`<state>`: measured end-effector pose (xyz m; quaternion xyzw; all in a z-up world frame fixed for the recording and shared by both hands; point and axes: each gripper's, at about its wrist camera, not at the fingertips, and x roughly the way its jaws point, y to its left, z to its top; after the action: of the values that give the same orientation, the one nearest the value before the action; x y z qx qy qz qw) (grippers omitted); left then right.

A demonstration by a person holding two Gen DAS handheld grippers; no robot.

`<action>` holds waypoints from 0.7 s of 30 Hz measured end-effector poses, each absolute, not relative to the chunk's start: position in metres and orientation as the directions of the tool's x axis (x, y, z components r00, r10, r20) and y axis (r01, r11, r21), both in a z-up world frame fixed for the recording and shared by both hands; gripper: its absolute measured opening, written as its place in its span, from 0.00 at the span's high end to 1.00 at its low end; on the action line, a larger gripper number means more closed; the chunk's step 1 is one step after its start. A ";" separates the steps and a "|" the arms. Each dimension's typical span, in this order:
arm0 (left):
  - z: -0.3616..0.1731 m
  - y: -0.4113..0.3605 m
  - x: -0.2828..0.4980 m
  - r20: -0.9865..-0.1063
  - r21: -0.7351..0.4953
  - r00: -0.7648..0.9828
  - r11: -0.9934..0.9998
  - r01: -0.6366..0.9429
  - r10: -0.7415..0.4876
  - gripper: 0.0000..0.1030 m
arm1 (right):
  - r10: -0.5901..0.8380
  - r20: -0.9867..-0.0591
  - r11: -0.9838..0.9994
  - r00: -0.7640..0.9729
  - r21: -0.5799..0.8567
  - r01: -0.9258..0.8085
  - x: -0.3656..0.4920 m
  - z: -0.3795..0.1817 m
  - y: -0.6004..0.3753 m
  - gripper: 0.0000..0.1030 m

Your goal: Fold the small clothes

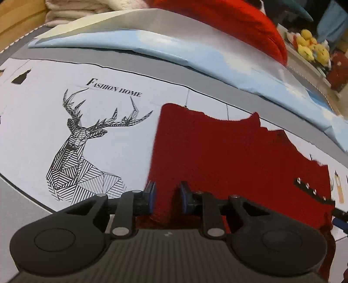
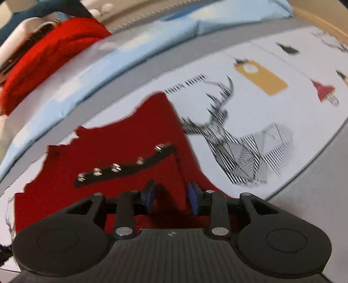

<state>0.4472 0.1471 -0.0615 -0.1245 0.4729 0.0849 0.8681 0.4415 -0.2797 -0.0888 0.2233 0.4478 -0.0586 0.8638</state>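
Observation:
A dark red knitted garment (image 1: 228, 156) lies flat on a pale sheet printed with a line-drawn deer (image 1: 87, 141). A black strip with several silver buttons (image 2: 121, 169) runs across it and also shows near the right edge of the left wrist view (image 1: 313, 192). My left gripper (image 1: 167, 196) hangs over the garment's near left edge. Its blue pads stand a little apart, with flat red cloth showing between them. My right gripper (image 2: 171, 196) is over the garment's (image 2: 121, 148) near right part, just below the button strip, its pads wider apart and nothing pinched.
A folded light blue quilt (image 1: 195, 50) lies along the far side of the sheet. Behind it sit a bright red blanket (image 1: 239, 21) and a cream folded blanket (image 1: 71, 10). Yellow plush toys (image 1: 311, 48) lie at the far right. Grey mattress border (image 2: 315, 206) rims the sheet.

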 end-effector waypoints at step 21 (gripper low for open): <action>0.098 0.129 0.280 -0.670 -0.034 0.741 0.997 -0.072 0.031 0.73 | 0.104 -0.558 0.903 0.823 0.400 0.157 0.290 0.088 -0.349 0.55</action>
<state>0.2796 0.1293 0.0982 -0.0289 0.3585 0.0275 0.9327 0.2904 -0.3492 0.0878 0.2197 0.2970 -0.0142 0.9292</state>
